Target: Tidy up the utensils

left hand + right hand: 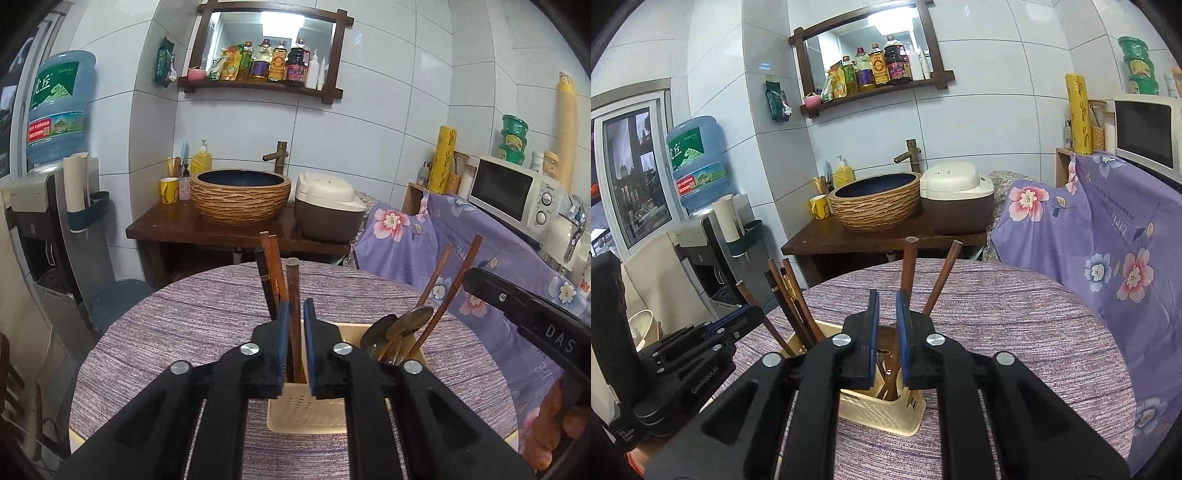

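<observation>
purple woven tablecloth [184, 325] under perforated cream plastic utensil holder [306, 413]

At twelve o'clock, a woven-pattern basin [242, 197] sits on a dark wooden stand [207, 230], a rice cooker [327, 206] just beside it at its three o'clock. A water jug [59, 107] stands at ten o'clock, a microwave [517, 190] at two, above purple floral cloth [461, 236]. Bottles line the wall shelf [258, 86].

The utensil basket [306, 413] is cream plastic with dotted holes. The chopsticks [293, 295] are reddish brown, one [266, 284] black. The tablecloth [184, 332] is purple-grey streaked weave. Both grippers [295, 321] [886, 317] are black with blue pads [282, 332].
</observation>
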`<action>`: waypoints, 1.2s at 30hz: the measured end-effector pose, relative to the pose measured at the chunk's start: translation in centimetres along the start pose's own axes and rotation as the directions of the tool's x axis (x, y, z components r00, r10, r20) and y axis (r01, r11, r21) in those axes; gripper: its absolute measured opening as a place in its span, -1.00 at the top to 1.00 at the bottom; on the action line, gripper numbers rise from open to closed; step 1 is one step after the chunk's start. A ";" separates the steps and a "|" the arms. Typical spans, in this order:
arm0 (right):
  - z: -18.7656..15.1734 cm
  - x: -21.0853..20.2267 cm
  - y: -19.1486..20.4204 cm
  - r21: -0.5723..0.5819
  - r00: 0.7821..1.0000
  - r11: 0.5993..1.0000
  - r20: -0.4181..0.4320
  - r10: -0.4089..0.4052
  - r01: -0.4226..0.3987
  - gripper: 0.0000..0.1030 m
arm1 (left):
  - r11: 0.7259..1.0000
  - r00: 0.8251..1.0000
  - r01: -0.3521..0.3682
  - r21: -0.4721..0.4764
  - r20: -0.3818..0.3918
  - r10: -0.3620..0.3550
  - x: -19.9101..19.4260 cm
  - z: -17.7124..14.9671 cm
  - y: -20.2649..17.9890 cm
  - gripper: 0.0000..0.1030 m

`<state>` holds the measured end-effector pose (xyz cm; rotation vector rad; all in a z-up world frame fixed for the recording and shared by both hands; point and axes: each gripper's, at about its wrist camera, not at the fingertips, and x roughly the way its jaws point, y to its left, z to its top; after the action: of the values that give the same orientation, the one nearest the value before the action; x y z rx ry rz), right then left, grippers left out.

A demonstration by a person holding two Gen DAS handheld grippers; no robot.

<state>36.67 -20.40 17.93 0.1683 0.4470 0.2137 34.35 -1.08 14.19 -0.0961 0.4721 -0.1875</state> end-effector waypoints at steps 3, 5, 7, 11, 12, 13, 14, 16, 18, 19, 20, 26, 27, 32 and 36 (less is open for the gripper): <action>-0.5 -1.4 0.0 0.005 0.999 1.000 0.043 -0.005 0.005 -0.16 | 1.000 0.999 0.005 -0.016 0.039 -0.004 -1.5 -0.6 0.2 -0.03; -0.9 -2.7 0.1 -0.001 0.997 1.000 0.079 -0.019 0.019 -0.31 | 1.000 0.996 0.001 -0.012 0.089 0.001 -3.1 -1.1 0.4 -0.33; -1.5 -4.1 0.1 -0.014 0.994 0.999 0.104 -0.036 0.038 -0.57 | 1.000 0.991 -0.017 0.004 0.134 0.017 -4.8 -1.9 0.4 -0.62; -3.6 -7.1 0.0 -0.049 0.982 0.994 0.165 -0.089 0.098 -0.89 | 0.999 0.977 -0.032 0.044 0.211 0.022 -8.8 -4.4 0.9 -0.90; -4.3 -7.7 0.0 -0.063 0.981 0.993 0.168 -0.092 0.104 -0.89 | 0.998 0.975 -0.036 0.056 0.220 0.023 -9.7 -5.2 1.0 -0.90; -5.4 -8.2 0.0 -0.077 0.982 0.991 0.162 -0.096 0.110 -0.89 | 0.997 0.974 -0.039 0.066 0.226 0.023 -10.6 -6.1 1.2 -0.90; -6.7 -8.7 0.0 -0.087 0.983 0.989 0.149 -0.105 0.119 -0.89 | 0.997 0.973 -0.042 0.070 0.231 0.025 -11.5 -7.4 1.4 -0.90; -9.8 -9.7 0.1 -0.107 0.986 0.987 0.121 -0.111 0.124 -0.89 | 0.996 0.969 -0.052 0.077 0.244 0.032 -13.0 -9.7 1.8 -0.90; -13.1 -10.6 0.4 -0.123 0.989 0.985 0.103 -0.110 0.123 -0.89 | 0.993 0.967 -0.087 0.081 0.247 0.064 -14.1 -12.5 1.8 -0.90; -15.1 -11.3 0.6 -0.127 0.989 0.984 0.096 -0.115 0.126 -0.89 | 0.992 0.967 -0.098 0.078 0.243 0.076 -14.5 -13.8 1.7 -0.90; -17.1 -11.9 0.8 -0.128 0.989 0.983 0.089 -0.118 0.129 -0.89 | 0.992 0.967 -0.102 0.072 0.240 0.082 -14.9 -15.1 1.5 -0.90; -25.9 -15.8 1.5 -0.083 0.987 0.985 0.070 -0.143 0.149 -0.89 | 0.990 0.973 -0.142 0.011 0.185 0.138 -17.3 -21.4 0.5 -0.90; -27.0 -16.6 1.8 -0.081 0.987 0.986 0.074 -0.140 0.146 -0.89 | 0.991 0.975 -0.137 -0.004 0.176 0.135 -18.0 -22.2 0.3 -0.90; -29.6 -20.0 3.3 -0.132 0.982 0.978 0.121 -0.143 0.159 -0.89 | 0.984 0.968 -0.169 0.050 0.197 0.156 -20.7 -24.9 -1.2 -0.90; -29.2 -21.5 3.9 -0.142 0.976 0.977 0.177 -0.130 0.156 -0.89 | 0.975 0.950 -0.208 0.076 0.255 0.182 -22.4 -25.4 -1.9 -0.90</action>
<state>4.13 -18.48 1.60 0.0001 0.2729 0.0910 2.84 0.33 1.86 0.0283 0.2202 -0.0038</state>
